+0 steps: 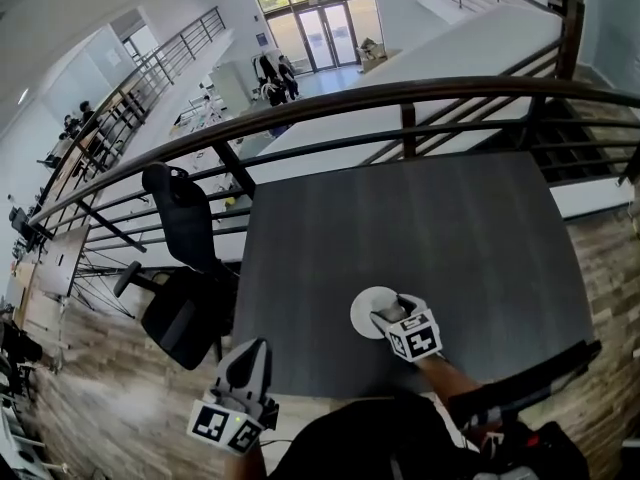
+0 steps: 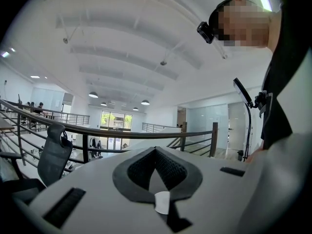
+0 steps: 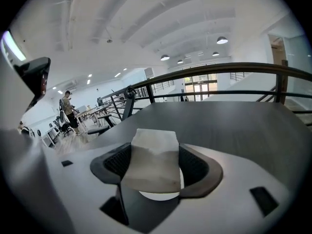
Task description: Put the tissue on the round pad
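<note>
Tissue: we see a pale, folded wad or small pack (image 3: 155,162) with flat faces and a squared top edge. We cannot tell whether it is wrapped. It sits between the jaws of the right gripper, directly over the round pad.
Handling: we judge it light, soft and easy to crush, and not slippery. A hold across its two sides at mid-height suits it, and a gentle squeeze should be enough.
Right gripper: its jaws (image 1: 392,315) stand wide but are clamped on the tissue, with a pad pressing each side. It is tilted down toward the table.
Round pad: this is a white disc (image 1: 364,308) near the table's front edge. Its rim shows just beneath the tissue in the right gripper view. We cannot tell whether the two touch.
Left gripper: its jaws (image 1: 252,353) are together with nothing between them. It is held off the table's near-left corner.
Table: the top is dark grey (image 1: 400,208).
Beyond: a curved railing (image 1: 300,113) runs behind the table, and a black office chair (image 1: 185,218) stands to its left.
</note>
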A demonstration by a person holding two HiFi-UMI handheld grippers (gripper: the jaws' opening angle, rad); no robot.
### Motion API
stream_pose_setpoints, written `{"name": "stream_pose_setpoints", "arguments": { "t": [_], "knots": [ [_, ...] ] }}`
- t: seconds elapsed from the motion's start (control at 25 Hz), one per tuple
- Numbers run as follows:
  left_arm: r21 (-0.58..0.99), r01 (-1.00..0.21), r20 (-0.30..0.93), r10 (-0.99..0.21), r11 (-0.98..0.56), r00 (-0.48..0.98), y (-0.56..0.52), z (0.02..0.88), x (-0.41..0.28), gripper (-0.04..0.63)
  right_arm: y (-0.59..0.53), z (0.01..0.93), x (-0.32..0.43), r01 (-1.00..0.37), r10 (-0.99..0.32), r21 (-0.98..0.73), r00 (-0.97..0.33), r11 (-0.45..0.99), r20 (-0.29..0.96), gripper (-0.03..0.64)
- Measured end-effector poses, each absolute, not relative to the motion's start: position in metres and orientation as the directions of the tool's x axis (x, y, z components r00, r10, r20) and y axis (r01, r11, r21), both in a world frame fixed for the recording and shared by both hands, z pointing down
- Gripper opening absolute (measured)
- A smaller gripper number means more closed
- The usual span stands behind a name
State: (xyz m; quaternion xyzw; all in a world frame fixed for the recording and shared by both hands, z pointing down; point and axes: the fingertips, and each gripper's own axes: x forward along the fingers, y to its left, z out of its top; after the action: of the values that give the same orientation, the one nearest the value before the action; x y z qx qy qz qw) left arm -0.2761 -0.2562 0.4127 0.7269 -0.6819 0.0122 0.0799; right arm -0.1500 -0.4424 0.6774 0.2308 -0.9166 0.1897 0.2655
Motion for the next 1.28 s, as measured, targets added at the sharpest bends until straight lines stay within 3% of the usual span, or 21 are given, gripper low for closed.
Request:
{"name": "stream_pose_setpoints", "arguments": {
  "t": [0.88, 1.28],
  "knots": [
    [0.098, -0.992, 0.168, -0.983, 0.086, -0.069, -0.233, 0.414, -0.291, -0.005, -0.432, 0.784, -0.181, -0.444, -0.128, -0.191, -0.594, 0.875, 0.794, 0.31],
    [0.102, -0.988, 0.185, -0.978, 0.119, -0.099, -0.223, 0.419, -0.286, -0.005, -0.442, 0.791, -0.184, -0.361, -0.172, -0.045, -0.545, 0.931, 0.821, 0.311]
  ]
}}
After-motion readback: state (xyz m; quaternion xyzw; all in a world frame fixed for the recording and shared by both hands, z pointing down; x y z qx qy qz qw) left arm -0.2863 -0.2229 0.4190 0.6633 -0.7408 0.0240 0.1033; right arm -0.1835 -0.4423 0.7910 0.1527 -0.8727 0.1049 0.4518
